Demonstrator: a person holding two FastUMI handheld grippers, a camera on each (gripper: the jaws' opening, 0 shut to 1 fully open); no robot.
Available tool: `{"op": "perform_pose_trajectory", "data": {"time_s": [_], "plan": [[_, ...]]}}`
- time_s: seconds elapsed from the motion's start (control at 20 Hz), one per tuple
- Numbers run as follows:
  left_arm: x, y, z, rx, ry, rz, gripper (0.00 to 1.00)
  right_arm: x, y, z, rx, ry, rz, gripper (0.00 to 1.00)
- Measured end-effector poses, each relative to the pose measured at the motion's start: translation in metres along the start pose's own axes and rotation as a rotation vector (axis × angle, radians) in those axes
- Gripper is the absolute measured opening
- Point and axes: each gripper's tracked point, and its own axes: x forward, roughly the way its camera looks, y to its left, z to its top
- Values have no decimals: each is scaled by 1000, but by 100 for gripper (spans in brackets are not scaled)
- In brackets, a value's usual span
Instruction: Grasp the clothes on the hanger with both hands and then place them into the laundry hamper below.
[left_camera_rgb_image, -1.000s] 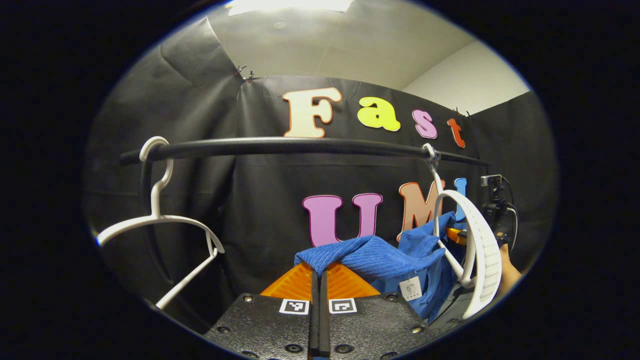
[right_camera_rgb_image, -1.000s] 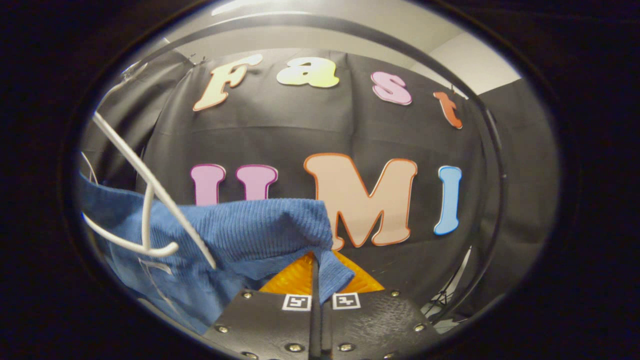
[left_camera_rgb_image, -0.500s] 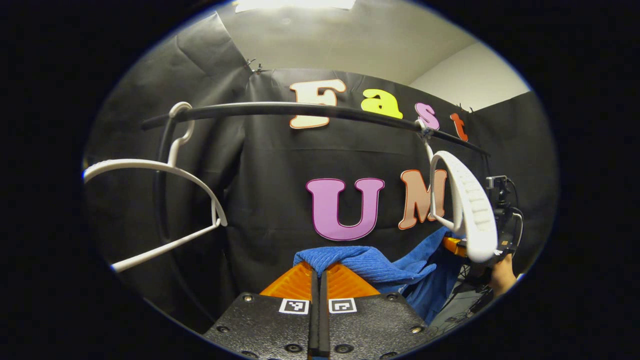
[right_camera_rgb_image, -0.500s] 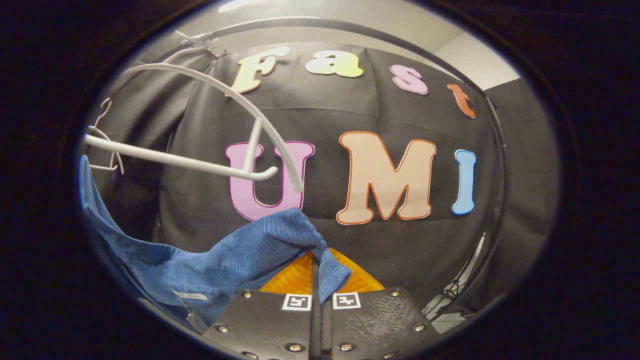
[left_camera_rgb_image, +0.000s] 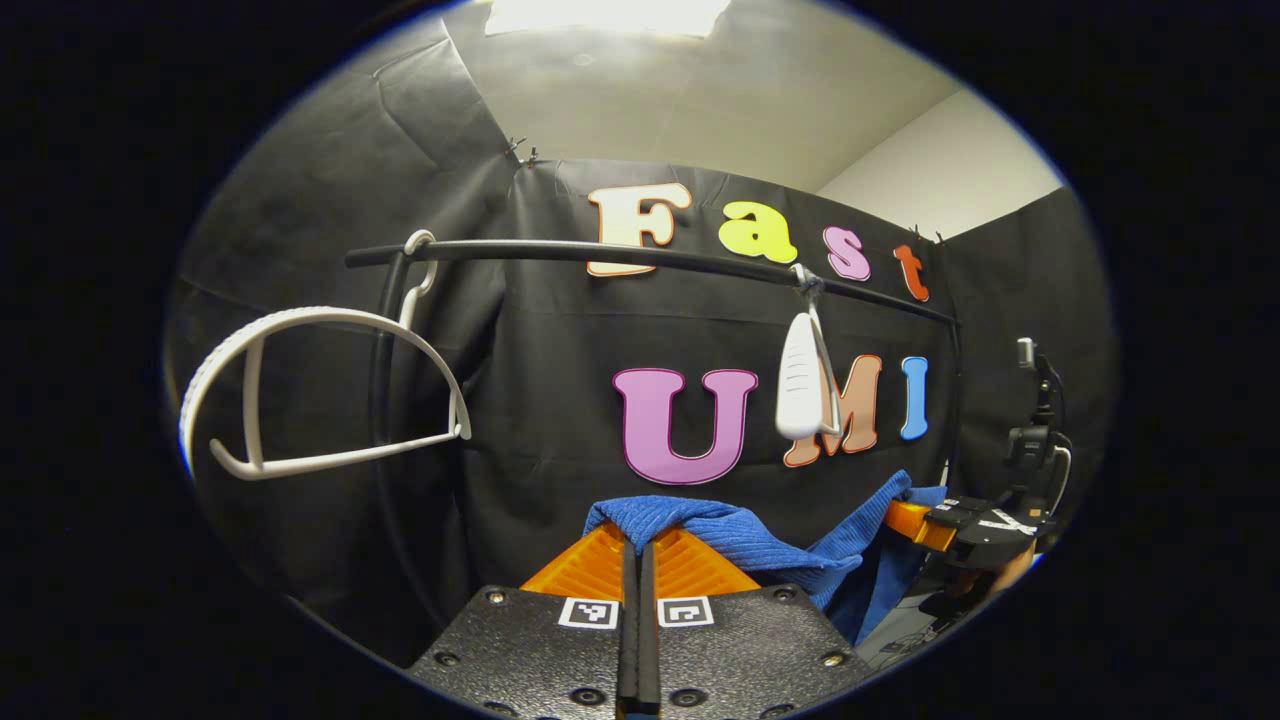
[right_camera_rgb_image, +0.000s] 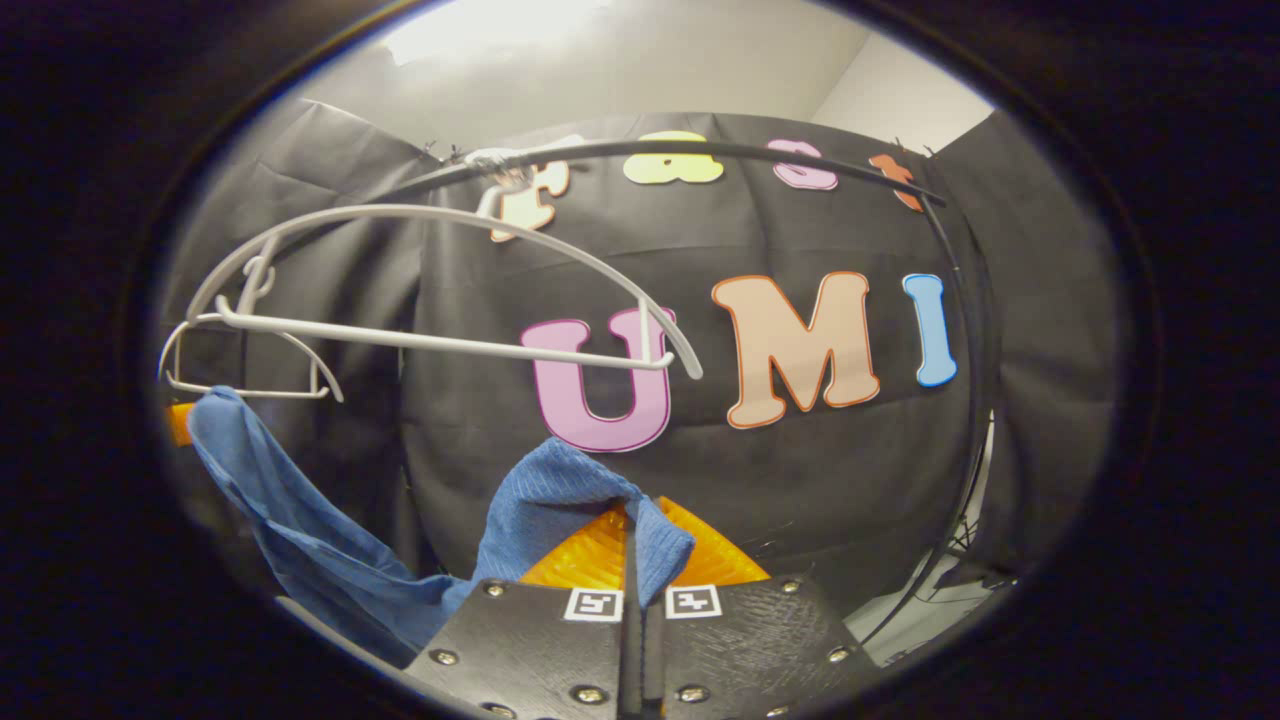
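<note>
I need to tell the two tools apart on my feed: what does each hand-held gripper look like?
Seen from its own camera, the left hand-held gripper has a black textured body with round screws and two small square black-and-white markers by the finger roots. The right hand-held gripper looks the same: black textured body, screws, two square markers. In the left gripper view, the right one has a small camera on a stalk and a dark cable.

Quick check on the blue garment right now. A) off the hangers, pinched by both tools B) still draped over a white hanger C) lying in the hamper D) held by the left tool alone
A: the blue garment hangs clear below the bare white hanger on the rail, one end pinched in the right tool, the other in the left tool.
</note>
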Motion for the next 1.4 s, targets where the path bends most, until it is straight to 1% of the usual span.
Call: {"op": "perform_pose_trajectory", "data": {"time_s": [0.15,0.2,0.25,0.35,0.45,0.5,0.65,0.7,0.75,0.9,1.1,1.2,1.3,1.4], "plan": [[-9,-14,-3,-26,3,-18,0,-36,7,5,1,-10,16,0],[-11,-19,-3,-32,2,-28,2,-44,10,9,-5,-16,21,1],[-14,-23,-5,-38,9,-32,0,-51,10,12,-10,-22,24,0],[-16,-29,-5,-47,12,-38,0,-64,17,22,-10,-40,42,0],[-19,-37,-1,-54,6,-46,0,-73,22,34,-15,-64,53,4],[-21,-43,4,-55,-8,-55,0,-77,24,40,-15,-72,59,0],[-23,-62,20,-45,-57,-79,0,-82,27,53,-5,-96,68,0],[-22,-68,22,-51,-66,-85,0,-83,27,59,0,-105,68,1],[-21,-74,22,-61,-68,-91,0,-83,28,63,5,-114,69,0],[-15,-87,22,-91,-85,-100,0,-79,26,69,14,-135,63,1],[-3,-98,12,-80,-128,-80,0,-71,12,60,25,-141,34,1],[4,-106,-1,-65,-130,-77,0,-63,6,51,34,-137,23,1],[15,-112,-20,-59,-104,-77,0,-56,-2,36,31,-116,12,1],[27,-115,-43,-77,-61,-75,0,-47,-8,16,38,-82,5,1]]}}
